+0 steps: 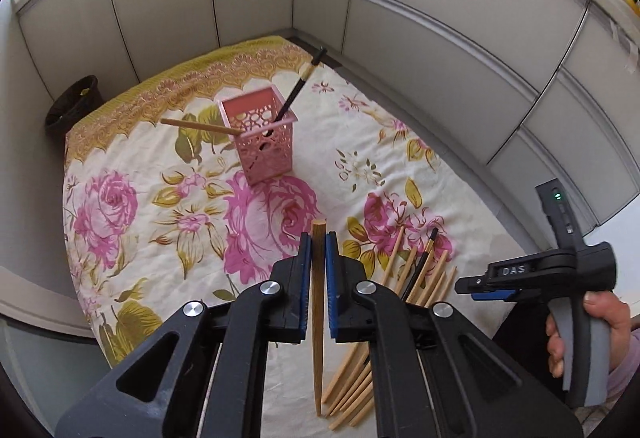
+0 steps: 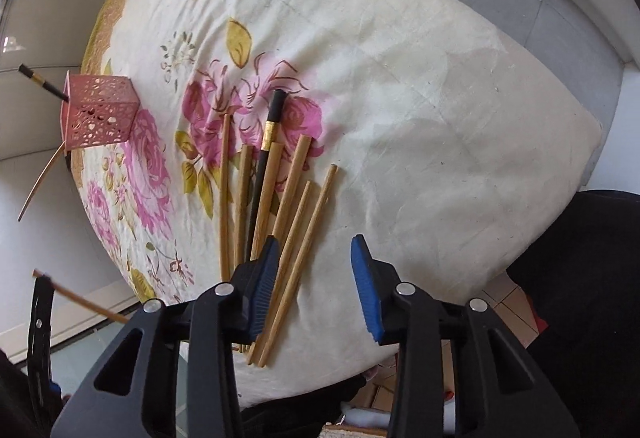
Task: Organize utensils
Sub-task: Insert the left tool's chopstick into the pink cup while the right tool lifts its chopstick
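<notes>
My left gripper (image 1: pixel 318 238) is shut on a brown wooden chopstick (image 1: pixel 318 318), held above the floral cloth, short of the pink perforated holder (image 1: pixel 262 136). The holder stands upright with a black chopstick (image 1: pixel 300 84) and a wooden chopstick (image 1: pixel 200 126) leaning in it. A pile of several wooden chopsticks and one black one (image 2: pixel 276 190) lies on the cloth; it also shows in the left wrist view (image 1: pixel 424 270). My right gripper (image 2: pixel 314 258) is open and empty, just above the near ends of the pile. The holder (image 2: pixel 100 110) is at the left in the right wrist view.
The floral cloth (image 1: pixel 132 206) covers a small table set in a corner of grey cabinet panels (image 1: pixel 440 38). A black bin (image 1: pixel 74 104) stands on the floor past the table's far left edge. The cloth's right part (image 2: pixel 460 118) is plain white.
</notes>
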Action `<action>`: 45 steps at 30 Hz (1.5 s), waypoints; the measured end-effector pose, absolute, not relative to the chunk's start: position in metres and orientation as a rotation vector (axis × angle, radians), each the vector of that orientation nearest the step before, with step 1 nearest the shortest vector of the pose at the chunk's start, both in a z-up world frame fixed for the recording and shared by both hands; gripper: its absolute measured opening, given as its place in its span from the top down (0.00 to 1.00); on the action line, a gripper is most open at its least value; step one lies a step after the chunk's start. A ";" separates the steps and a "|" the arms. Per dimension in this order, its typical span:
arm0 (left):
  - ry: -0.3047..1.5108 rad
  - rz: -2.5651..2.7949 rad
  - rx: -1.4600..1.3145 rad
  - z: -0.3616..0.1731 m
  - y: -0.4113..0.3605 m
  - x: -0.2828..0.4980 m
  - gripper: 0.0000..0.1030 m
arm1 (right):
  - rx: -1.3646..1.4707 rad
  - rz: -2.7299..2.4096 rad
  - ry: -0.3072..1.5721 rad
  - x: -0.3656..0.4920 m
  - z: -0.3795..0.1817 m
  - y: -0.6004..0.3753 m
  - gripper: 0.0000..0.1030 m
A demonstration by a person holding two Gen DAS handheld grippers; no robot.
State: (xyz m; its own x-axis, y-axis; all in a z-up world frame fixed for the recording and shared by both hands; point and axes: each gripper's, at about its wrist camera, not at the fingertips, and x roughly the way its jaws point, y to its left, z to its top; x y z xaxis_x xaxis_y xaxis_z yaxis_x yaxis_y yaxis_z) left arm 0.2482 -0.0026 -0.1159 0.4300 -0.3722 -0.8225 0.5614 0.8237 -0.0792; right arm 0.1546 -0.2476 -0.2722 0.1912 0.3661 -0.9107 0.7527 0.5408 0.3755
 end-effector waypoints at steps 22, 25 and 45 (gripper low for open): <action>0.799 -0.614 0.063 -0.068 0.039 0.231 0.94 | 0.805 -0.524 1.399 0.192 -0.290 -0.235 0.94; 0.779 -0.592 0.053 -0.063 0.039 0.224 0.94 | 0.773 -0.481 1.312 0.180 -0.276 -0.231 0.95; 0.638 -0.405 0.015 -0.007 0.013 0.165 0.94 | 0.327 -0.119 0.729 0.120 -0.031 -0.166 0.95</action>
